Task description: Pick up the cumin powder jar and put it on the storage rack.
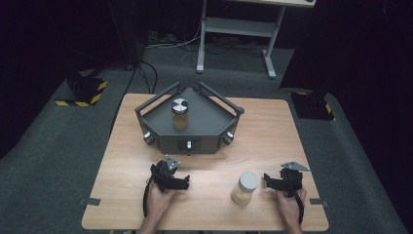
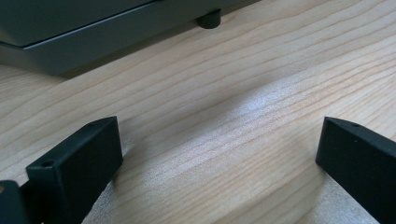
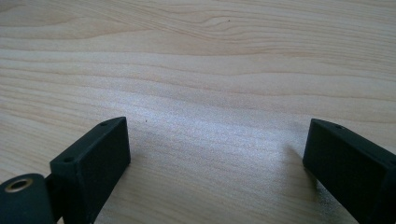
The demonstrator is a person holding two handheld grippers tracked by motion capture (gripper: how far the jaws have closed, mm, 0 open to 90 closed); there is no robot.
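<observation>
A clear jar [image 1: 244,188] of yellowish contents with a pale lid stands on the wooden table [image 1: 122,165] just left of the right gripper [image 1: 271,183], whose jaws, like the left gripper's [image 1: 183,181], gape wide and empty.

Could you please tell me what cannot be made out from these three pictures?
- Jar contents: both the jar on the tray and the jar on the table are too small in the high view.
- Tray in the left gripper view: cut off by the top edge.
- Knobs on the tray front: too small to read.
</observation>
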